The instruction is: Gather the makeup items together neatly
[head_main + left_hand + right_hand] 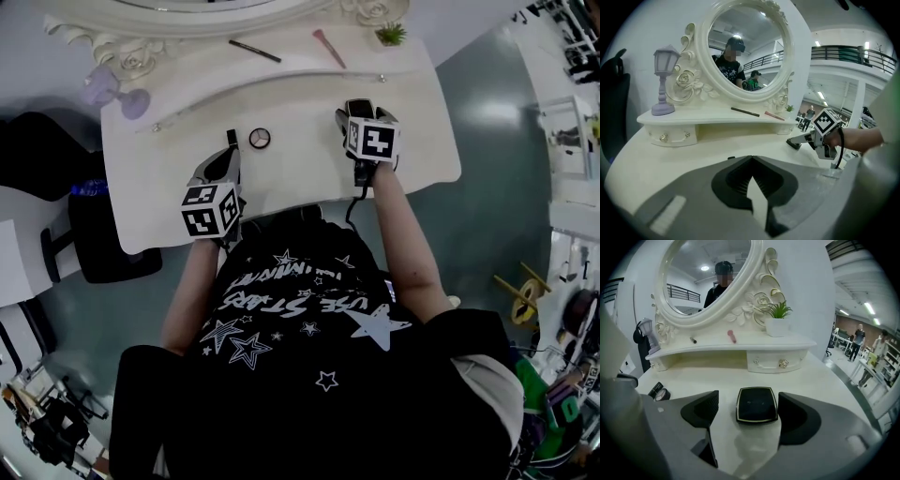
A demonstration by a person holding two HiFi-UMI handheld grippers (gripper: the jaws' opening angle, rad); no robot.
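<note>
Straddles the black compact [757, 405] lying flat on the table [717, 376] with the right gripper [748, 402], jaws released wide, touching neither side. Carries nothing in the left gripper [751, 160], jaws clenched together.

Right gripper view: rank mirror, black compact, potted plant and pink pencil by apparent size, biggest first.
1. mirror: largest by far, even though the frame crops it.
2. black compact: nearest the camera, so it looks inflated.
3. potted plant: close to the compact in apparent size, so the order of 2 and 3 is unsure.
4. pink pencil: smallest.
</note>
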